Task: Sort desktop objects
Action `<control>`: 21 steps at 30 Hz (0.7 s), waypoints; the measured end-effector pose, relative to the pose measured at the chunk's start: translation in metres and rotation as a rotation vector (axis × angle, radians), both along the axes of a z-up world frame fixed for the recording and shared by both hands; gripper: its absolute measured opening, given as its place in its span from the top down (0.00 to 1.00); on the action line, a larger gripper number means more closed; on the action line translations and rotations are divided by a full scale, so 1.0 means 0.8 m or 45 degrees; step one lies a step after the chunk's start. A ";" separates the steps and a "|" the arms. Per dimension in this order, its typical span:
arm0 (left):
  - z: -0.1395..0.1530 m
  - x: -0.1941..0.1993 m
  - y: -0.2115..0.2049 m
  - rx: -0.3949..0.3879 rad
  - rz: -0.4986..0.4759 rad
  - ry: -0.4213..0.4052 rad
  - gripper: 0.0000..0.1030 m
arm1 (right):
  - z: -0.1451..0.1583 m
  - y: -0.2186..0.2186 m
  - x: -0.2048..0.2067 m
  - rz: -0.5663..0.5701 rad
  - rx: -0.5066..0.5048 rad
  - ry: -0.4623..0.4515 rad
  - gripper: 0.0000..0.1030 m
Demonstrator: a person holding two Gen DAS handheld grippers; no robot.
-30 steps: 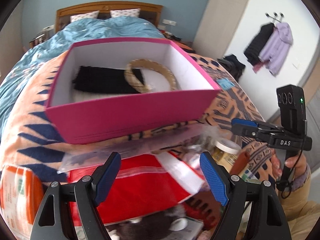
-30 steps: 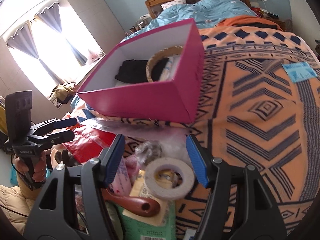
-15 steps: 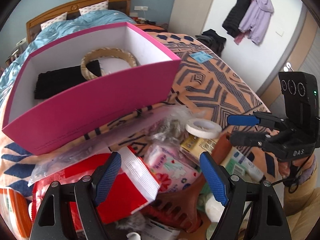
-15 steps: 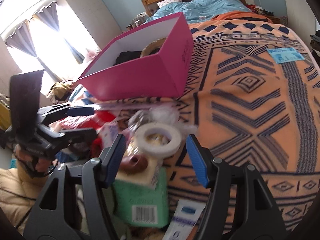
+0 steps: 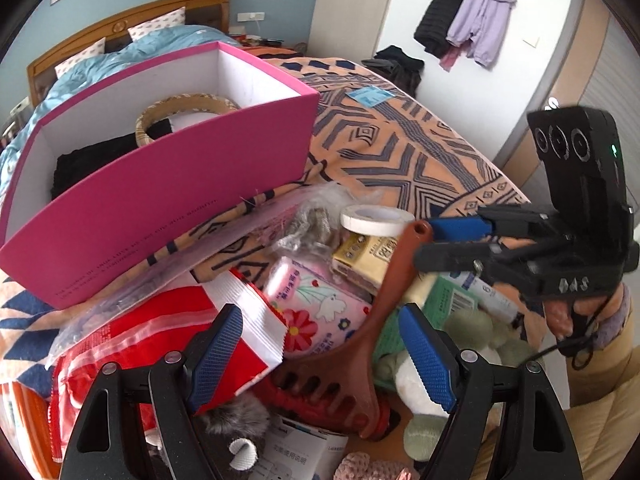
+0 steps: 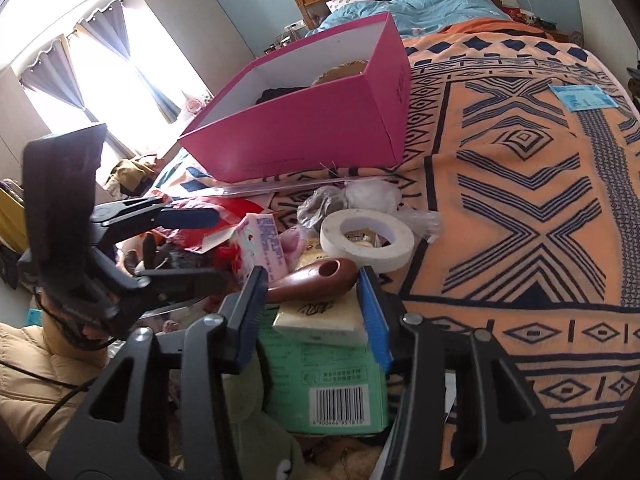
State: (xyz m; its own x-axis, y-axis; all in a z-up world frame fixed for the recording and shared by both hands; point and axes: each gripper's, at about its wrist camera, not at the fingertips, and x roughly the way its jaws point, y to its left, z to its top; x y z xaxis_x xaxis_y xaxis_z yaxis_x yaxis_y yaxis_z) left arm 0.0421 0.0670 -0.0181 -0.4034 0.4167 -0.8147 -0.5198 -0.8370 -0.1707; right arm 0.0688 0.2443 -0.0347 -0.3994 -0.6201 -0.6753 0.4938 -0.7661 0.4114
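Both grippers point steeply down at a heap of small things at the foot edge of the bed [image 6: 520,208]. The right gripper [image 6: 316,300] is closing, its blue pads either side of the brown comb handle [image 6: 316,278], which lies on a cream packet; whether the pads press it yet I cannot tell. The left gripper [image 5: 320,354] hangs with jaws apart over the comb's toothed end [image 5: 340,384] and a pink tissue pack [image 5: 316,300], holding nothing. A tape roll [image 6: 366,240] rests just beyond. The pink box [image 5: 160,200] stands further up the bed.
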 end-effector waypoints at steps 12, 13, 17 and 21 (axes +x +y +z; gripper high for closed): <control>-0.002 0.003 0.006 0.021 -0.077 -0.002 0.37 | 0.032 -0.036 -0.016 0.061 -0.013 0.118 0.60; -0.002 0.002 0.005 0.025 -0.074 -0.003 0.43 | 0.036 -0.042 -0.017 0.077 -0.012 0.133 0.60; 0.000 0.001 -0.002 0.053 -0.056 -0.002 0.54 | 0.045 -0.062 -0.026 0.129 -0.019 0.156 0.63; 0.001 -0.002 -0.008 0.063 -0.018 0.005 0.70 | 0.049 -0.083 -0.030 0.175 -0.006 0.179 0.63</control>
State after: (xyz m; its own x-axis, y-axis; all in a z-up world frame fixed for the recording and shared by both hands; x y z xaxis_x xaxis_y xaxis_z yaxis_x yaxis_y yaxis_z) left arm 0.0404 0.0604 -0.0177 -0.4002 0.4624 -0.7912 -0.5323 -0.8201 -0.2100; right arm 0.0447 0.1781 0.0045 -0.4009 -0.6783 -0.6158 0.6466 -0.6857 0.3344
